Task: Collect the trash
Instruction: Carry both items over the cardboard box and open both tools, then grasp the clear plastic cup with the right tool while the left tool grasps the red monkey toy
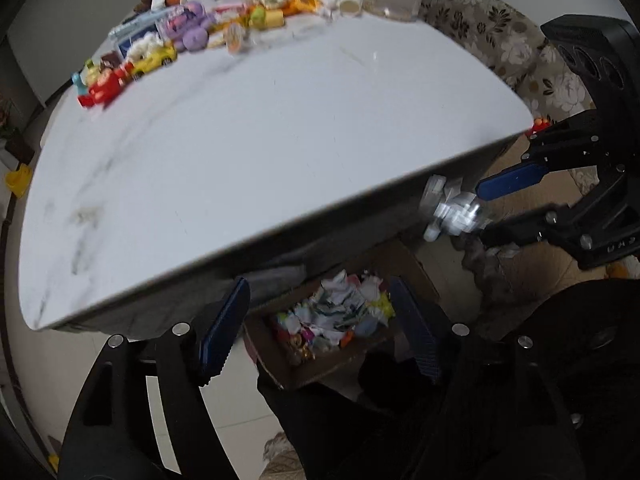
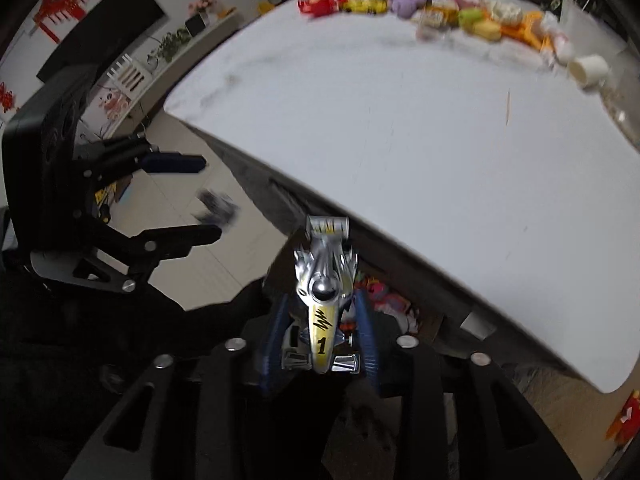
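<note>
Trash [image 1: 340,312], mostly crumpled paper and bright wrappers, is seen piled in a cardboard box [image 1: 320,372] on the floor below the edge of the white marble bench [image 1: 260,140]. The left tongs [image 1: 320,328] are held wide apart above the box with nothing between them. Toys [image 1: 168,40] are lined along the far edge of the bench. At the right, the right tongs [image 2: 320,340] are clamped on a silver and yellow toy race car [image 2: 324,300] numbered 1, held off the bench edge
</note>
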Demonstrator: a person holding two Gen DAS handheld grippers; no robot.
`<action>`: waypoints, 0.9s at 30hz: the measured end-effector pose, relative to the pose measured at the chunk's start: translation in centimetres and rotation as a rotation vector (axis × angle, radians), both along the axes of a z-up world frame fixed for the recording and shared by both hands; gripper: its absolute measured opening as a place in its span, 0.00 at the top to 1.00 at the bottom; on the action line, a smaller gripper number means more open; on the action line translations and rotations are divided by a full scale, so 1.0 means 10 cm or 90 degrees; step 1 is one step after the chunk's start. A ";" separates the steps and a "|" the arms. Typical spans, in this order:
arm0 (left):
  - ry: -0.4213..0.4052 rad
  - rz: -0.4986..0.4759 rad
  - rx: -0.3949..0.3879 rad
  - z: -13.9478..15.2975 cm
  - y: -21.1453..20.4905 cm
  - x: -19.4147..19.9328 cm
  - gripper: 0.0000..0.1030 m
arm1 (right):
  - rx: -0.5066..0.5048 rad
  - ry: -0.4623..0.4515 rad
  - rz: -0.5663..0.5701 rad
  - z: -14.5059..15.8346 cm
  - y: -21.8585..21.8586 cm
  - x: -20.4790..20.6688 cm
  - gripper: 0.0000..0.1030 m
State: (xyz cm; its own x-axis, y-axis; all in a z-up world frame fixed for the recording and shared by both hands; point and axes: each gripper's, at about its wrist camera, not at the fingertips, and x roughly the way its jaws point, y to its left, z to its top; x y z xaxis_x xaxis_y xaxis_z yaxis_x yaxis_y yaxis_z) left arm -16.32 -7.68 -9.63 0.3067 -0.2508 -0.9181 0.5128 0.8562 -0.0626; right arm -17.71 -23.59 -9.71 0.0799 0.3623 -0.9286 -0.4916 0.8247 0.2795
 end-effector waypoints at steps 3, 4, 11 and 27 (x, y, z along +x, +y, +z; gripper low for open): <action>0.044 0.021 0.002 -0.13 0.08 0.06 0.30 | -0.015 0.004 -0.001 -0.07 -0.02 0.00 0.55; 0.048 0.029 -0.002 -0.13 0.12 0.07 0.30 | -0.010 -0.003 -0.005 -0.03 -0.03 0.04 0.55; 0.010 0.104 -0.015 0.07 0.52 0.30 0.30 | 0.027 -0.119 -0.087 0.36 0.01 0.89 0.45; -0.066 0.250 -0.028 0.22 1.29 1.94 0.30 | -0.009 -0.126 -0.316 -0.16 0.53 3.04 0.61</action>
State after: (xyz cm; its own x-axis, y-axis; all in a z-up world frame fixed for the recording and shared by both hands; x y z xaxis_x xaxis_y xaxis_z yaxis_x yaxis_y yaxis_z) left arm 3.08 5.18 -7.41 0.4767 -0.1345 -0.8687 0.1531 0.9858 -0.0685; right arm 12.70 -18.32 -11.33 0.4132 0.2239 -0.8827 -0.0834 0.9745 0.2081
